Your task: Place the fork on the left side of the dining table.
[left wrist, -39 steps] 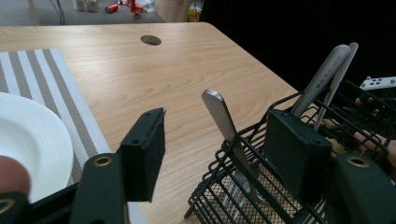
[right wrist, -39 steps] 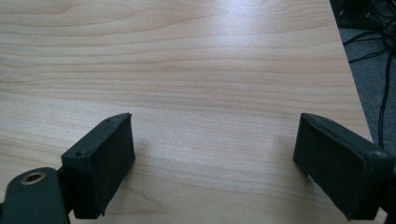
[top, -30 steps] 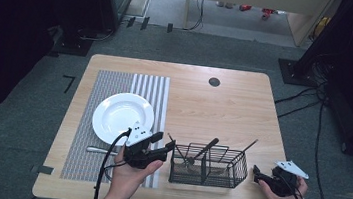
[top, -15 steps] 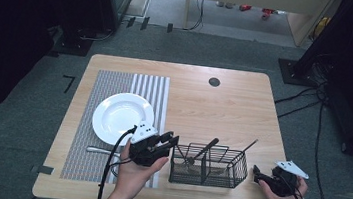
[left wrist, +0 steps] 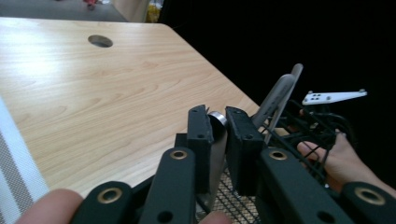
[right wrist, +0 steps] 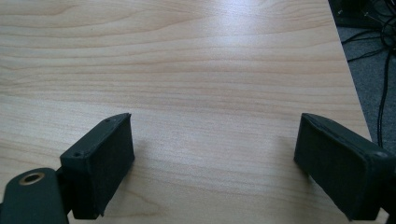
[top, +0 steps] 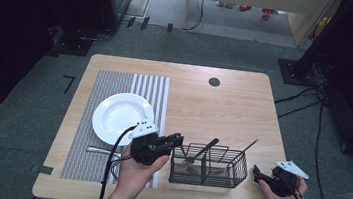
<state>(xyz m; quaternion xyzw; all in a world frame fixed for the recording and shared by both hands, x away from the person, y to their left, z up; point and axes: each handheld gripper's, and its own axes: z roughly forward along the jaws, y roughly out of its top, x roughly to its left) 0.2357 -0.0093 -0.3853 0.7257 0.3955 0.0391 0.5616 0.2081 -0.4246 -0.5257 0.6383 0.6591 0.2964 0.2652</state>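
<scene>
A black wire basket (top: 237,175) near the table's front edge holds several utensils, among them a dark handle (top: 207,148) and a thin one (top: 248,145). My left gripper (top: 176,140) is at the basket's left end. Its jaws have just been closing, and in the left gripper view the left gripper (left wrist: 217,116) pinches a flat silver utensil handle (left wrist: 216,142) between its pads. A grey handle (left wrist: 276,99) leans out of the basket just beyond. My right gripper (top: 258,171) rests to the right of the basket; the right gripper (right wrist: 215,125) is wide open over bare wood.
A white plate (top: 122,118) lies on a grey striped placemat (top: 116,80) at the left, with a metal utensil (top: 101,150) in front of it. A round cable hole (top: 214,81) is near the far edge. The table edge runs close behind the right hand.
The left gripper shifted slightly right toward the basket's end and its jaws came together on the silver handle. The right hand stayed put.
</scene>
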